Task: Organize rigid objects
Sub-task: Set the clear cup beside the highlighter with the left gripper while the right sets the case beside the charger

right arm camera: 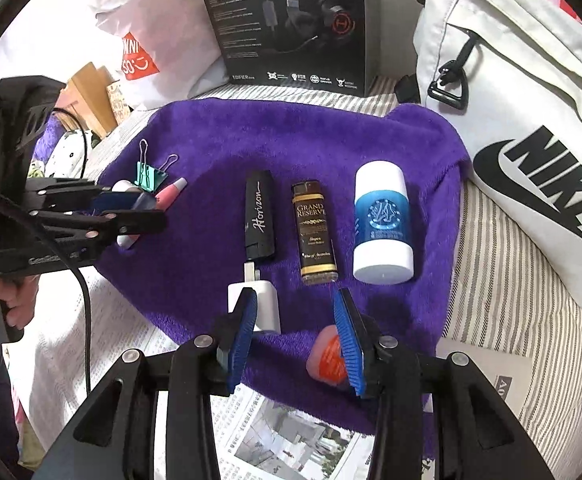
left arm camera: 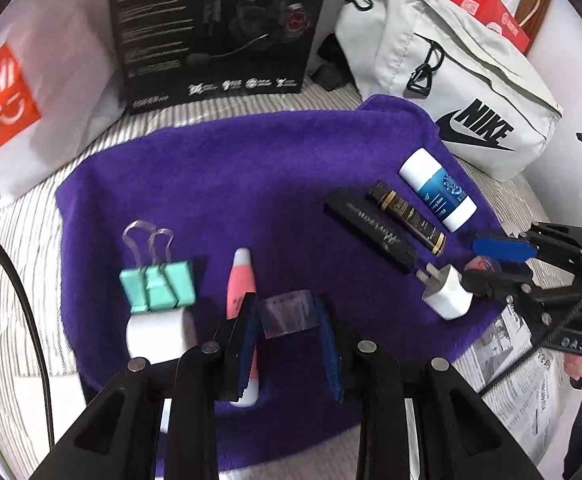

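Left wrist view: your left gripper (left arm camera: 287,320) sits low over the purple towel (left arm camera: 251,168), jaws apart with a clear tape roll (left arm camera: 289,314) between them; contact on both pads unclear, so can't tell if it's clamped yet. Pink pen (left arm camera: 243,280) lies just beside the left finger, teal binder clips (left arm camera: 157,286) and a white roll (left arm camera: 155,338) further left. Right wrist view: your right gripper (right arm camera: 297,336) is spread wide, holding nothing; white charger (right arm camera: 257,304) is at its left finger, small orange-pink item (right arm camera: 331,356) at its right one. Black Horizon stick (right arm camera: 260,216), Grand Reserve lighter (right arm camera: 314,236) and blue-white bottle (right arm camera: 383,224) lie parallel in a row, apparently sorted already. Loose bits near both grippers look like what's left to line up.
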A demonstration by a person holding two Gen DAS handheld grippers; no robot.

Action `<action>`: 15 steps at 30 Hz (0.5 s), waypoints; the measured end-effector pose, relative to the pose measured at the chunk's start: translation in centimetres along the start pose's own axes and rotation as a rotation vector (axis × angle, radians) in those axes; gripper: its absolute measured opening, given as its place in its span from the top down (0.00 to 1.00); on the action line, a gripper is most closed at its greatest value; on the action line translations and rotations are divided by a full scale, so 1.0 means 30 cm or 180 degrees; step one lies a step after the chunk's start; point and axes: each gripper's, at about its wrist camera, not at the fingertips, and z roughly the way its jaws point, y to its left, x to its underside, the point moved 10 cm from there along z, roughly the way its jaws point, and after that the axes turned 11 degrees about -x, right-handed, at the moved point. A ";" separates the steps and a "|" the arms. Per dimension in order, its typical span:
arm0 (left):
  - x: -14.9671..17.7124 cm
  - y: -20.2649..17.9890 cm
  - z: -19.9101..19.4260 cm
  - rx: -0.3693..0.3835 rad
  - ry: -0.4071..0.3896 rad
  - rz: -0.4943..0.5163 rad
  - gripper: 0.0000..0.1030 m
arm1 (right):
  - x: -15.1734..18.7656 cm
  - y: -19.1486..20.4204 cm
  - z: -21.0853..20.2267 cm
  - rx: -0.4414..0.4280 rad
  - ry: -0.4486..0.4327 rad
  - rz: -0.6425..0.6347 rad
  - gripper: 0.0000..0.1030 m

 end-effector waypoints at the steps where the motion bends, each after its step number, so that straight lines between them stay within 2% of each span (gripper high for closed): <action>1: -0.003 -0.009 0.004 0.0007 0.0015 0.0021 0.73 | 0.003 0.000 -0.003 0.0006 -0.0009 0.0006 0.60; 8: 0.000 -0.032 0.041 -0.0114 0.0079 0.0162 0.73 | 0.030 0.004 -0.015 -0.0033 -0.0031 0.0059 0.60; 15: 0.012 -0.042 0.036 -0.0234 0.0024 0.0251 0.71 | 0.049 0.003 -0.030 0.0005 -0.0052 0.0084 0.60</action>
